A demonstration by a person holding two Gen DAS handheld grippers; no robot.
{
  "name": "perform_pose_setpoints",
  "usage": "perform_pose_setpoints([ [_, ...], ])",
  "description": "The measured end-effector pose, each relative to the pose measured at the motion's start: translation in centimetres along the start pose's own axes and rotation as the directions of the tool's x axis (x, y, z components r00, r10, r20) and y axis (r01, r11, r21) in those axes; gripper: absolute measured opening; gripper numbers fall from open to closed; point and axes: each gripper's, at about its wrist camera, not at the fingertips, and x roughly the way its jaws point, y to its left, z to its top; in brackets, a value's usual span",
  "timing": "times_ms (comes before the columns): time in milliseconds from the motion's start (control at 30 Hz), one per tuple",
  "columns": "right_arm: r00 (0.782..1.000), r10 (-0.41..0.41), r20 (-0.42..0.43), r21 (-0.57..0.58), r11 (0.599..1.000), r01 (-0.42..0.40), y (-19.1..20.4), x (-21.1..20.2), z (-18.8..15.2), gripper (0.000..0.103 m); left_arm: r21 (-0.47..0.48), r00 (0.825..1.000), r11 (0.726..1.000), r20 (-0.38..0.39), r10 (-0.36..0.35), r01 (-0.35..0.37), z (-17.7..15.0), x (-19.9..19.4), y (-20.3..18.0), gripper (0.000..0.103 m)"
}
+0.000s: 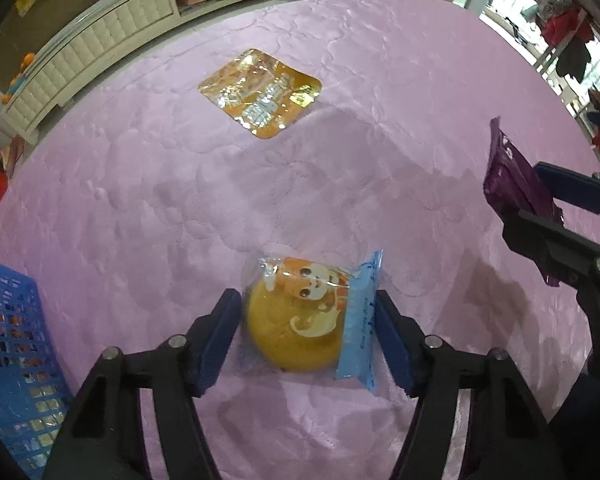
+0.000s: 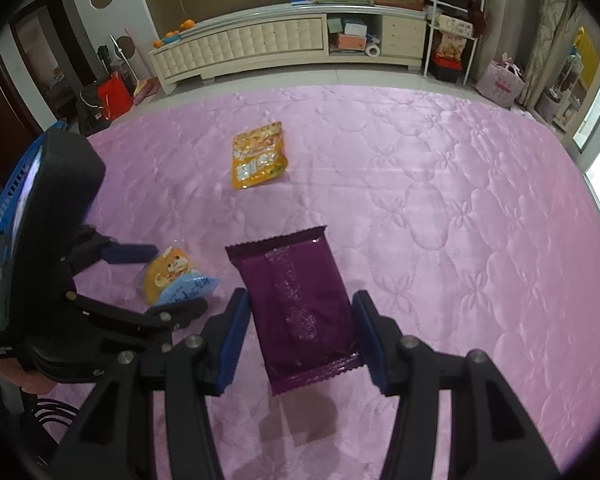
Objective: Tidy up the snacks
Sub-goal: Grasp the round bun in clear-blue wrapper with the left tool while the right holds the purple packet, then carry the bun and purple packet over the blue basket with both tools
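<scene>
A round yellow cake in a clear and blue wrapper (image 1: 308,316) lies on the pink quilt (image 1: 340,140), between the pads of my left gripper (image 1: 308,334); the pads touch its sides. It also shows in the right wrist view (image 2: 172,276). My right gripper (image 2: 300,336) is shut on a purple snack packet (image 2: 296,300) and holds it above the quilt (image 2: 440,220); the packet (image 1: 516,184) appears at the right edge of the left wrist view. An orange snack bag (image 1: 262,92) lies flat farther back, also seen in the right wrist view (image 2: 258,154).
A blue plastic basket (image 1: 16,360) stands at the left edge of the quilt, its rim (image 2: 8,196) behind the left gripper's body (image 2: 56,240). A cream cabinet (image 2: 280,40) lines the far wall, with bags and racks around.
</scene>
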Motion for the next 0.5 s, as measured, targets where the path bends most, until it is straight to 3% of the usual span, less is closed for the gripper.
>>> perform_pose_setpoints([
  [100,1.000,-0.011,-0.007,-0.009,1.000,0.011,0.2,0.3,-0.1,0.057,-0.032,1.000,0.999,0.017,0.021,-0.021,-0.2,-0.5,0.2,0.054],
  [267,0.999,-0.009,-0.038,-0.012,1.000,0.008,0.6,0.9,-0.4,0.057,-0.035,0.995,0.997,0.075,0.073,-0.070,-1.1,-3.8,0.7,0.054],
  [500,1.000,-0.007,0.011,-0.023,1.000,0.007,2.5,-2.9,1.3,0.057,-0.097,0.980,0.991,0.168,0.105,-0.090,-2.8,-9.3,1.8,0.054],
])
